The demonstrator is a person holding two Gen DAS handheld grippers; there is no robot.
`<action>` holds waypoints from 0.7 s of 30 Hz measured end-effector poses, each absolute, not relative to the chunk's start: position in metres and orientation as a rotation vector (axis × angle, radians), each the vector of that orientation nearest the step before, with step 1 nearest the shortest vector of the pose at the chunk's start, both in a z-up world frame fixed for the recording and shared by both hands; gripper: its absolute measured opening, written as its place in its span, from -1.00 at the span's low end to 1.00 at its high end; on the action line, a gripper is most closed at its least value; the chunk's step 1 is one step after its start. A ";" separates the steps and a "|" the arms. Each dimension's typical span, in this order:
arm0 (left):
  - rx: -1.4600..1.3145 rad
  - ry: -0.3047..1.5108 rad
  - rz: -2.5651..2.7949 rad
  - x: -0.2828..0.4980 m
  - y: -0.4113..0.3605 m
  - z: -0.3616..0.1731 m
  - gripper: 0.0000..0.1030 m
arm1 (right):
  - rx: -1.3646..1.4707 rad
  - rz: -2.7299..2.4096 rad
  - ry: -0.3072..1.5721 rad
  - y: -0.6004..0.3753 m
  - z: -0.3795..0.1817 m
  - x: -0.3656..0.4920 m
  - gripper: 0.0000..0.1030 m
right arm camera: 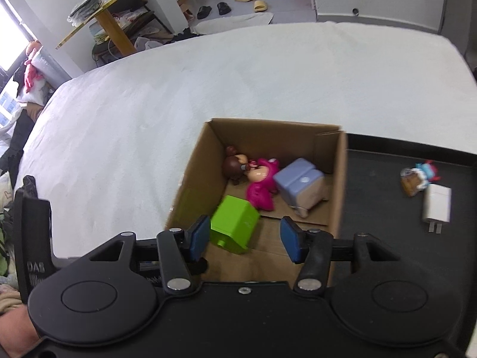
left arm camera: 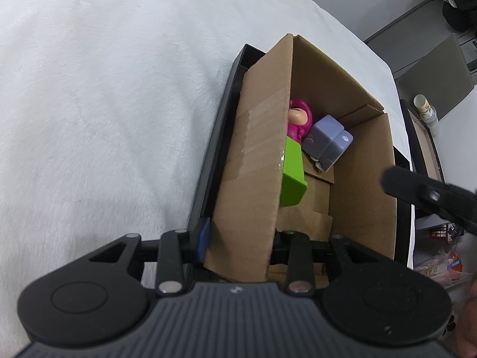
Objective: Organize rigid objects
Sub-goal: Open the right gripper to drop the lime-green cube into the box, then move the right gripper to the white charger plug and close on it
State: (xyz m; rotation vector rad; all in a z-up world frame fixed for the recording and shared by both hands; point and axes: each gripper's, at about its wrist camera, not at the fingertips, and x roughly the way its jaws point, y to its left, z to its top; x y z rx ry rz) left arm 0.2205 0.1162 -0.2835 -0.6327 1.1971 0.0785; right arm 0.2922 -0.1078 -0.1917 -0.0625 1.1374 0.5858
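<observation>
An open cardboard box (left arm camera: 256, 149) (right arm camera: 340, 179) stands on a black tray (left arm camera: 220, 125) (right arm camera: 387, 185). My left gripper (left arm camera: 241, 238) is shut on the box's near side wall, one blue pad outside, the other finger inside and mostly hidden. Inside the box lie a green block (left arm camera: 293, 176) (right arm camera: 235, 223), a pink figure (left arm camera: 299, 117) (right arm camera: 262, 188), a lavender cube (left arm camera: 328, 140) (right arm camera: 298, 185) and a brown figure (right arm camera: 234, 167). My right gripper (right arm camera: 246, 241) hangs open above the box's near end. The green block lies on the floor below, close to the left pad and clear of the right one.
On the tray right of the box lie a white charger plug (right arm camera: 436, 203) and a small colourful figure (right arm camera: 416, 179). The tray rests on a wide white plush cover (right arm camera: 208, 89). A wooden shelf table (right arm camera: 113, 21) stands beyond its far left edge.
</observation>
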 end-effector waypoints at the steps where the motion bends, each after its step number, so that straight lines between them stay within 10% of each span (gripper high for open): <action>1: -0.632 1.197 0.081 0.221 0.116 -0.283 -0.33 | -0.061 0.580 1.133 -0.113 -0.190 0.292 0.06; 21: -0.652 1.197 0.147 0.225 0.112 -0.281 -0.34 | -0.050 0.434 1.015 -0.215 -0.184 0.299 0.31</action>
